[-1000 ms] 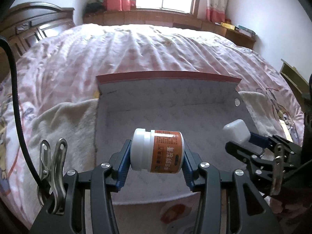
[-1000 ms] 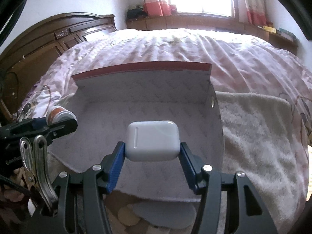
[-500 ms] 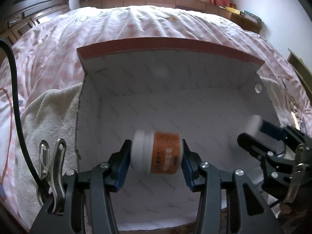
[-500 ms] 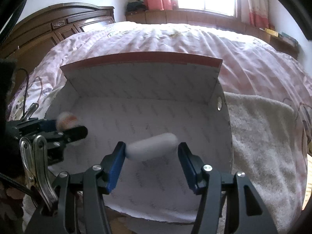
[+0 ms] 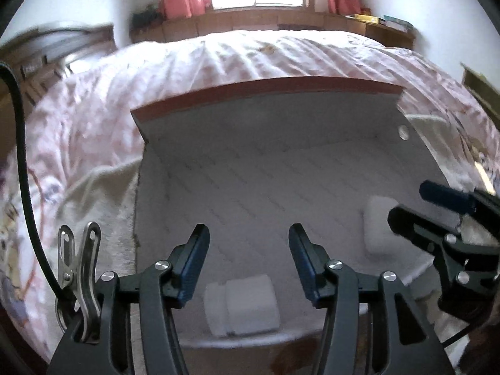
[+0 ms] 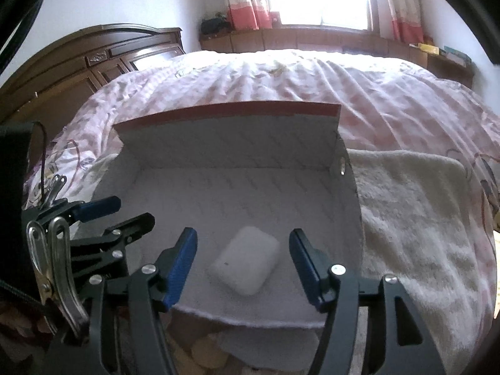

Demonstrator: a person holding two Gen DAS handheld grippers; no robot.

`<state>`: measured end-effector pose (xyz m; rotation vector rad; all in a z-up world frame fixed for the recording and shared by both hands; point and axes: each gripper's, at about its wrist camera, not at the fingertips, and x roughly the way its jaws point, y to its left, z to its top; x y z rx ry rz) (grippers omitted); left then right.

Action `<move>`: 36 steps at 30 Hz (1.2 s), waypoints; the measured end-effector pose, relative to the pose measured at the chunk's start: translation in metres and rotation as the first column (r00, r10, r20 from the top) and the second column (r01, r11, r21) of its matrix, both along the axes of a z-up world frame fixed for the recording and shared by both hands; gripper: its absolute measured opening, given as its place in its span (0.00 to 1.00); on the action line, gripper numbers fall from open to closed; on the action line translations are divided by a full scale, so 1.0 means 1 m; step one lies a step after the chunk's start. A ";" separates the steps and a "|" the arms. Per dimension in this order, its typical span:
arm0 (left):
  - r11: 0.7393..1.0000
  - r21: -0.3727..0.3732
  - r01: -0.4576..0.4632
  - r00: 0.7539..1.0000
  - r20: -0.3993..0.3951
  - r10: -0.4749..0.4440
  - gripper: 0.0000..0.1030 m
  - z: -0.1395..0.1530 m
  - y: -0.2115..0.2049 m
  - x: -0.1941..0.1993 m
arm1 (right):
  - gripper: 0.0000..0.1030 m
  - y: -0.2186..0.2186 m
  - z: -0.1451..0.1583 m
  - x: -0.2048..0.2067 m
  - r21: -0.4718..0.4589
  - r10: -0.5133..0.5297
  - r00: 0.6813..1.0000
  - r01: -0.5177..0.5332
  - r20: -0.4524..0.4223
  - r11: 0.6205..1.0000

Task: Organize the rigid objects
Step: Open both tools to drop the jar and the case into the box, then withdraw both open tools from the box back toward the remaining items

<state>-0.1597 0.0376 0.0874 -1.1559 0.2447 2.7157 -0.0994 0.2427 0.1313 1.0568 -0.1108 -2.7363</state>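
Observation:
A white cardboard box (image 5: 275, 118) (image 6: 231, 140) with a red rim sits open on the bed. A small white jar (image 5: 242, 304) lies on its side on the box floor near the front edge, below my left gripper (image 5: 248, 237), whose jaws are opening with nothing between them. A white earbud case (image 6: 245, 264) (image 5: 379, 228) lies flat on the box floor at the right. My right gripper (image 6: 243, 247) (image 5: 415, 203) hangs just above the case, jaws opening, pads clear of it. The left gripper (image 6: 125, 212) shows at the left of the right wrist view.
The box rests on a cream fleece towel (image 6: 412, 218) over a pink patterned bedspread (image 5: 250, 59). A dark wooden headboard (image 6: 93, 62) stands at the left. A window sill with curtains (image 6: 312, 6) runs behind the bed.
Both grippers let go: the jar dropped from the left jaws and the earbud case from the right jaws onto the box floor. The left gripper's view tilted back up from the box.

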 end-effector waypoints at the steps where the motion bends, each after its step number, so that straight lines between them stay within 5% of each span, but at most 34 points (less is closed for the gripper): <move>1: 1.000 -0.019 0.010 1.000 -0.016 -0.010 0.52 0.001 0.002 0.006 | 0.62 -0.001 0.001 0.006 0.004 0.001 1.000 -0.001 -0.012 1.000; 8: 0.993 -0.094 0.077 0.993 -0.087 -0.086 0.52 0.005 0.017 0.050 | 0.62 -0.009 0.006 0.044 0.008 0.026 0.998 -0.025 -0.062 1.000; 19: 0.996 0.090 0.015 0.999 -0.045 -0.011 0.52 0.006 -0.012 0.089 | 0.63 -0.009 0.010 0.093 -0.016 0.016 0.994 -0.018 -0.104 1.000; 36: 0.990 0.137 -0.039 0.999 0.010 0.038 0.52 -0.009 -0.048 0.144 | 0.64 -0.008 -0.028 0.137 -0.025 0.021 1.000 -0.021 -0.001 0.999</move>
